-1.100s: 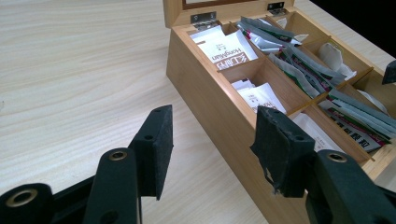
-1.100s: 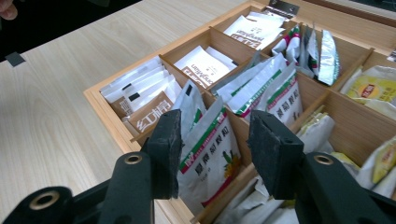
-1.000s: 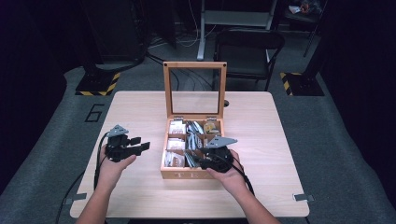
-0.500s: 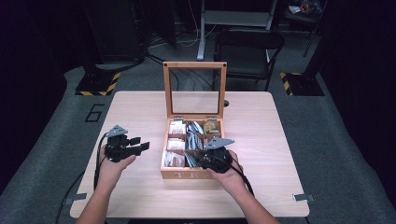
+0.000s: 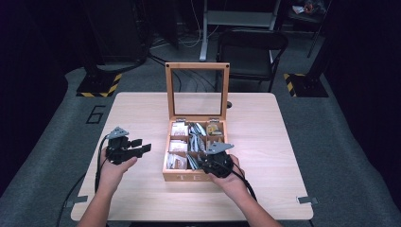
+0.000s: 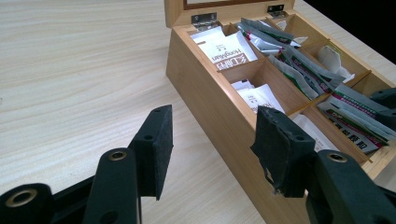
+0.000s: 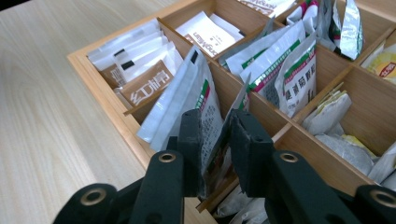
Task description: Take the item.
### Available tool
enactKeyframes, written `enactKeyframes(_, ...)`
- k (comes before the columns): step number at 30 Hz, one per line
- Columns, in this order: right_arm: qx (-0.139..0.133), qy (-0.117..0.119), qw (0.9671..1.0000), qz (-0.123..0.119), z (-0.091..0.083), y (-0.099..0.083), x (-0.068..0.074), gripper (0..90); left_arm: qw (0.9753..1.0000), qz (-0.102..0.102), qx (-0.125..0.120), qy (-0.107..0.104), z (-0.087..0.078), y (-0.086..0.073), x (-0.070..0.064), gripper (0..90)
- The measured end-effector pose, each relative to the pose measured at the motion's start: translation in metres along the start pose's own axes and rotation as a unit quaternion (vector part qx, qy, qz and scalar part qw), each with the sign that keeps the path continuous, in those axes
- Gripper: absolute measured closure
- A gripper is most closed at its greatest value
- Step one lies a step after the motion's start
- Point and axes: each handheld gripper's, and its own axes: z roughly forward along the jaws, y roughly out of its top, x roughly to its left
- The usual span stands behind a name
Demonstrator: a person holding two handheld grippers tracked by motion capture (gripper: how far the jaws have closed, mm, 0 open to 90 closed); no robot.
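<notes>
Little has moved since 1 s ago: right gripper [image 7: 215, 140] has dipped slightly lower into the wooden tea box [image 5: 176, 177]'s near row, left gripper [image 6: 212, 149] unchanged. Right jaws nearly closed, w/ a silver sachet [image 7: 198, 100] standing between them in the near-centre compartment; looks pinched at its top edge, tho full contact is hard to confirm. Left gripper's jaws are spread, empty, over the table [image 5: 142, 109] at the box's 9 o'clock. Sachet prob. very light, thin, floppy, slick foil. Best taken by the sealed top edge, lifted straight up so neighbours don't drag along.
</notes>
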Motion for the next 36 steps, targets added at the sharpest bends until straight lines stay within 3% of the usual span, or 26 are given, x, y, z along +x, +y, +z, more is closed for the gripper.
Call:
enactKeyframes(9,0.006,0.002,1.0000,0.000,0.007,0.000,-0.001,78.7,1.0000,0.000,0.001,-0.001,0.001,0.000,-0.001,47.3)
enactKeyframes(14,0.017,-0.007,0.9998,-0.008,0.015,0.000,0.003,78.9,1.0000,0.000,0.002,-0.001,0.001,0.000,-0.001,47.3)
enactKeyframes(22,0.025,0.000,0.9997,-0.002,0.021,-0.002,0.001,84.1,1.0000,0.000,0.002,-0.001,0.001,0.000,-0.001,47.3)
enactKeyframes(30,0.022,0.016,0.9996,0.010,0.020,-0.002,-0.004,89.6,1.0000,0.000,0.001,0.000,0.002,-0.001,-0.001,47.3)
enactKeyframes(36,0.006,0.028,0.9995,0.014,0.008,0.005,-0.003,89.9,1.0000,-0.001,0.000,0.002,0.001,-0.001,0.000,47.3)
